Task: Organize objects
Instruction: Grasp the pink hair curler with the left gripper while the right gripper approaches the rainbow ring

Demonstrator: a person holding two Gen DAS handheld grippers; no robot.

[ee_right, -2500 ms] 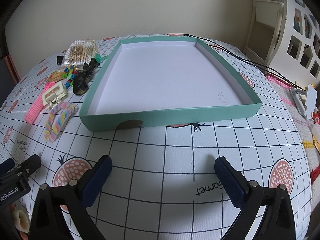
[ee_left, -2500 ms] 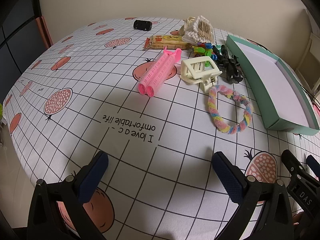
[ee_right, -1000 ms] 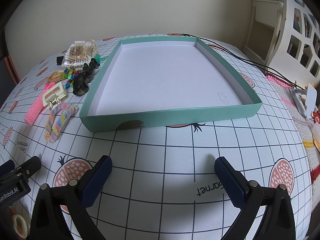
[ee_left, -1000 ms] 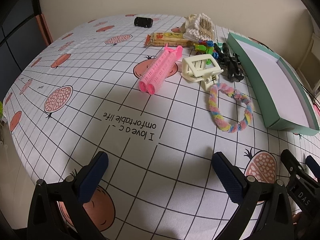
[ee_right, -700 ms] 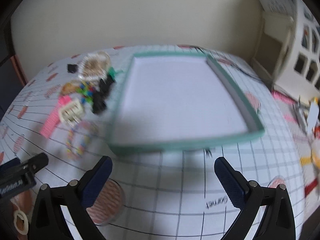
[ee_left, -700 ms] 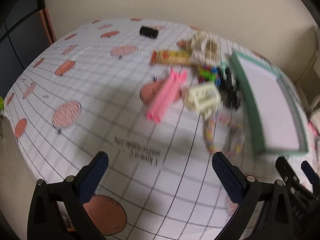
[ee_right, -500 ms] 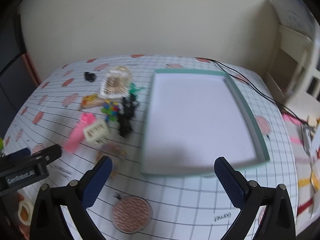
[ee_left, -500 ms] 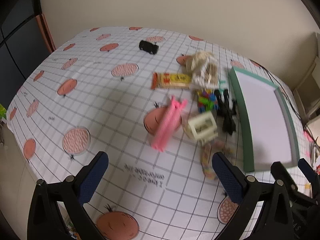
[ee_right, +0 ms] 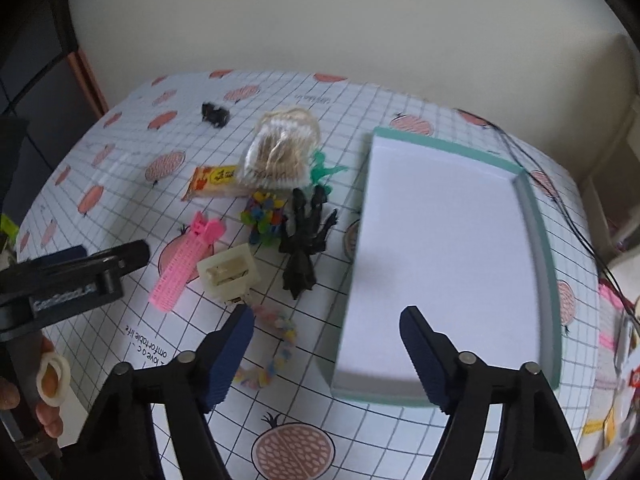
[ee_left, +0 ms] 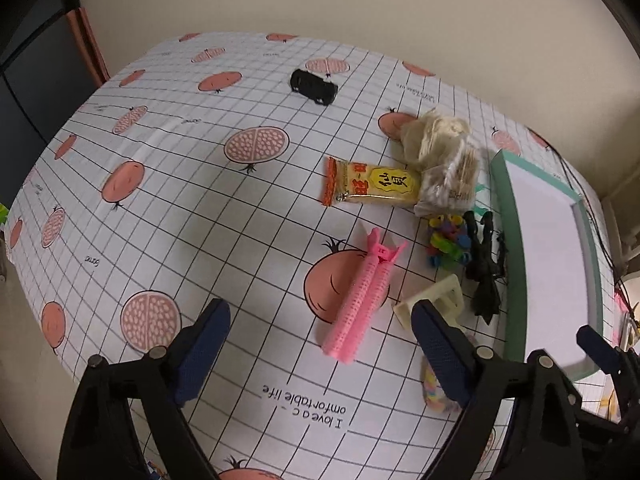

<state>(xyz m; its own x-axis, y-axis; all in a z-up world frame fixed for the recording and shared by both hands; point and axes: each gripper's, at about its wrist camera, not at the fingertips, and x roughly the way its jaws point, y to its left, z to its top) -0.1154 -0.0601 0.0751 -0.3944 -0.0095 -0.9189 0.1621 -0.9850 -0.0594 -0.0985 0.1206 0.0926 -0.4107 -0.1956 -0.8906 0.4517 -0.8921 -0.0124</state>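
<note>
While we hover over the bench, nothing's grabbed yet:

Left wrist view: left tool [ee_left: 320, 342] spread wide and empty above the pink hair roller [ee_left: 360, 304]. We reckon it's light, stiff plastic with a grippy ribbed skin, so pinch mid-barrel across both tubes.

Right wrist view: right tool [ee_right: 326, 346] also apart, holding nothing, over the teal tray [ee_right: 540, 248]. The fuzzy scrunchie [ee_right: 276, 344] near its left finger looks soft and squashy; grab anywhere on the loop.

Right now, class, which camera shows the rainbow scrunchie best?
The right wrist view: most of the scrunchie lies in sight as a loop beside the tray, only its near end behind a fingertip. In the left wrist view, a finger hides all but a short piece.
</note>
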